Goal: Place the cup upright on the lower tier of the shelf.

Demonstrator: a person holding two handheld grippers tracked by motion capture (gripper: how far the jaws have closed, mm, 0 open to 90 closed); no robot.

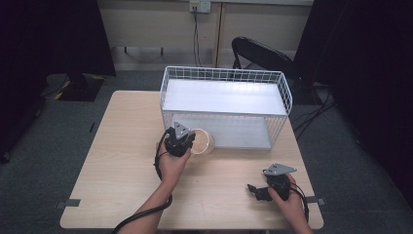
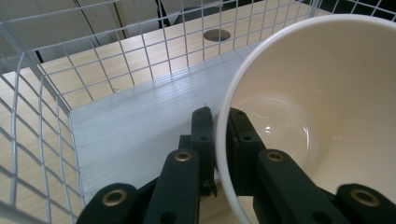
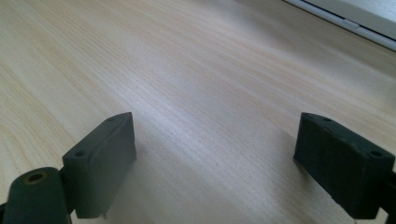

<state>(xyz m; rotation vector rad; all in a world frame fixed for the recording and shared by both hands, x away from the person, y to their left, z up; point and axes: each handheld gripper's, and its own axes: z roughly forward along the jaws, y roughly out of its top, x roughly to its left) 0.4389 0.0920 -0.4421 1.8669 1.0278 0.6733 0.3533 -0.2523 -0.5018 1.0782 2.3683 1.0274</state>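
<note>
A cream paper cup [image 1: 203, 142] is held at the open front of a white wire basket [image 1: 282, 85], its mouth tilted toward me. My left gripper [image 1: 191, 140] is shut on the cup's rim; in the left gripper view its jaws pinch the cup [image 2: 327, 112] wall, one fingertip [image 2: 203, 126] outside and one inside, at my left gripper [image 2: 219, 122]. My right gripper [image 1: 254, 190] rests low over the wooden table [image 1: 122, 161] near the front right, jaws wide apart with bare tabletop between them in the right gripper view, my right gripper [image 3: 215, 140].
The basket has a pale grey upper shelf [image 1: 224, 96] and a lower floor panel [image 2: 140, 135]. A black chair [image 1: 263, 53] stands behind the table, cables run along the floor. Bare tabletop lies at the left and front centre.
</note>
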